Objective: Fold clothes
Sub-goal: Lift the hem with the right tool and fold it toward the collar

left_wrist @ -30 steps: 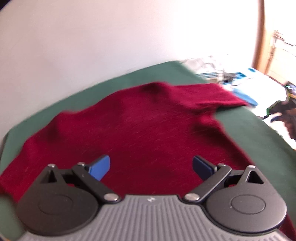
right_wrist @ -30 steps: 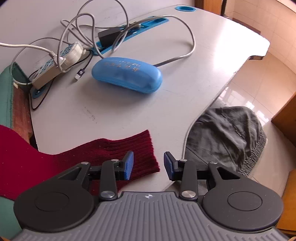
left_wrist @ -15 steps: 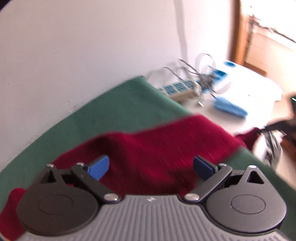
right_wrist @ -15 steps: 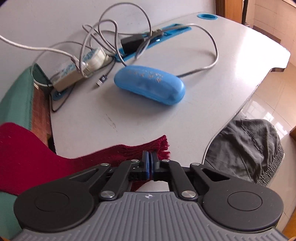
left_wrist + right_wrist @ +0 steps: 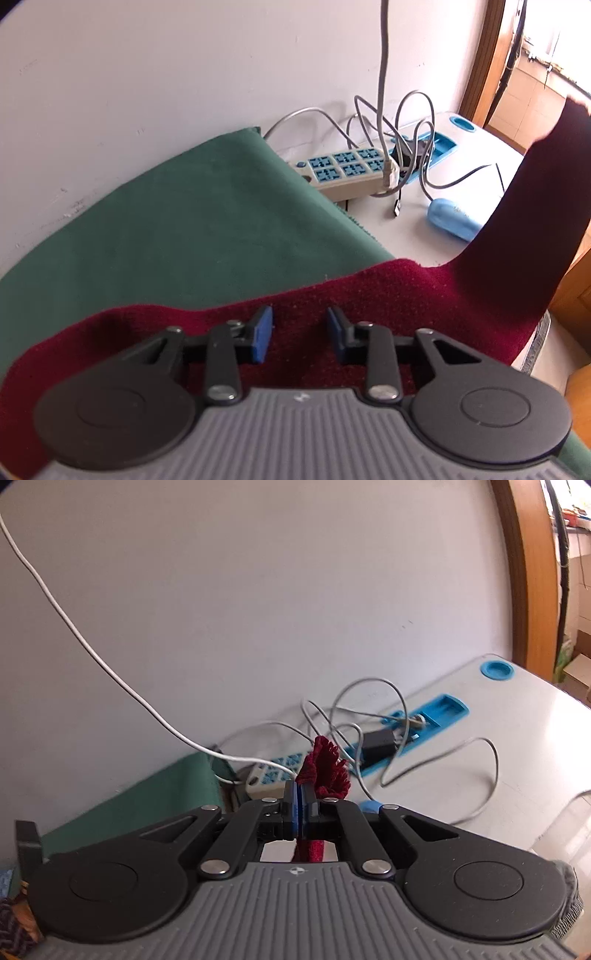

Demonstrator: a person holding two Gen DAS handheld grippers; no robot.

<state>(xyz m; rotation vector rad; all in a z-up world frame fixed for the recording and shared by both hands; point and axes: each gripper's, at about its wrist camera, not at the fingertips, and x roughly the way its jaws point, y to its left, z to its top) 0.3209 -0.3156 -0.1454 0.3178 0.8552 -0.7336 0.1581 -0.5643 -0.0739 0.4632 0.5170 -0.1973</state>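
Still early in the fold, judging by the layout. Lying mostly flat on the green cloth [image 5: 192, 229] covering the near part of the tabletop [image 5: 413, 236]: a dark red knitted sweater [image 5: 369, 295], with only its upper edge and one sleeve showing in the left wrist view. No finished crease showing anywhere in view; the rest of the garment hidden beneath the tool body, so not possible to say whether anything lower down is already turned over.

Right gripper [image 5: 300, 805] clamping tight on the sleeve cuff [image 5: 327, 766], jaws pressed fully together with red ribbing bunching out above them. Sleeve [image 5: 532, 206] rising off the tabletop in a dark band toward the upper right of the left view, clear of the blue case [image 5: 454, 219] and the power strip [image 5: 347, 171] with its tangle of cables.

Left gripper [image 5: 300, 334] hovering over the shoulder edge of the sweater, jaws narrowing at this instant, fabric lying between and beneath them but the blue pads not yet pressing on it.

Remaining, by this reading: pinning the shoulder, carrying the lifted sleeve across the body, repeating on the other side, then folding the body itself.
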